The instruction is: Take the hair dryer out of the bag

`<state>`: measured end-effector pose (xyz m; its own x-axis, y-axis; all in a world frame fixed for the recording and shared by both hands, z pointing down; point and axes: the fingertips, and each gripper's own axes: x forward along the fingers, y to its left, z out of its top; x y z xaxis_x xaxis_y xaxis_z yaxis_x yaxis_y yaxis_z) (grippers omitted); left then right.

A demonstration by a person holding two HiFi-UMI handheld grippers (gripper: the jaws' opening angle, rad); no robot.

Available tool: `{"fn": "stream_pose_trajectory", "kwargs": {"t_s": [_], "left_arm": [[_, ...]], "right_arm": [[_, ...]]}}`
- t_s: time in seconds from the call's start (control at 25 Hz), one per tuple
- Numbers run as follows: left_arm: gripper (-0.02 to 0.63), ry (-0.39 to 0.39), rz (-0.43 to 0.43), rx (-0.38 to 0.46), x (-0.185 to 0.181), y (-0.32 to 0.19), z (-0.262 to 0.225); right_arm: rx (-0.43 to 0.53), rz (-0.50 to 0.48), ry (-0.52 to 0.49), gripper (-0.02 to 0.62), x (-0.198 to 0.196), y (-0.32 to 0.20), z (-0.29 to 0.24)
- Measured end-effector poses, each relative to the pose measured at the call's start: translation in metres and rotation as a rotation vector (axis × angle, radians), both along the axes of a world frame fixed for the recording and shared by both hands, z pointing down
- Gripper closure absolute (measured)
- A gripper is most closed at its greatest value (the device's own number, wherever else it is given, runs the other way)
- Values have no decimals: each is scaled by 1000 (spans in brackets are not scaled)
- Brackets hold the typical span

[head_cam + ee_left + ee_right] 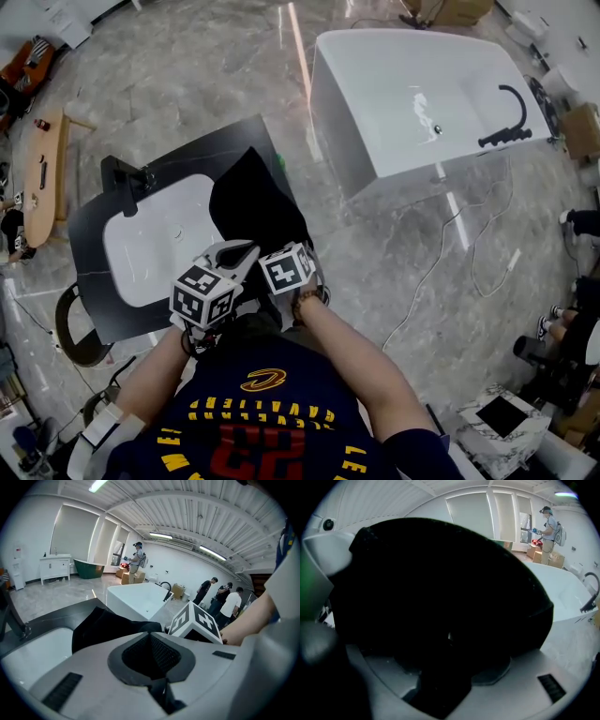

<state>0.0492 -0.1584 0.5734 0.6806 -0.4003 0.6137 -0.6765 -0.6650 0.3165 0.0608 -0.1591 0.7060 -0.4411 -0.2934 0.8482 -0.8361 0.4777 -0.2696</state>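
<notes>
The black bag lies on the black table, draped partly over the rim of the white sink, and the hair dryer shows in no view. The left tool points at the bag's near edge with its jaws pressed together, though I cannot tell whether they nip any cloth. Just beside it, the right tool tilts steeply down at the same end of the bag with its jaws spread wide, and black cloth right up against them fills nearly all of its own view.
</notes>
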Motion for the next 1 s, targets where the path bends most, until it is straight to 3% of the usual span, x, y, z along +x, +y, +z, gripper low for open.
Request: {"fn": "stream_pose_trajectory", "kwargs": {"t_s": [0.32, 0.6, 1.0], "left_arm": [[591, 26, -37, -58, -7, -2, 9], [591, 2, -42, -47, -7, -6, 12], [589, -47, -7, -27, 6, 6, 19]], "right_arm": [[11, -23, -42, 383, -9, -5, 0], [29, -20, 7, 380, 4, -1, -4], [50, 19, -22, 382, 32, 37, -19]]}}
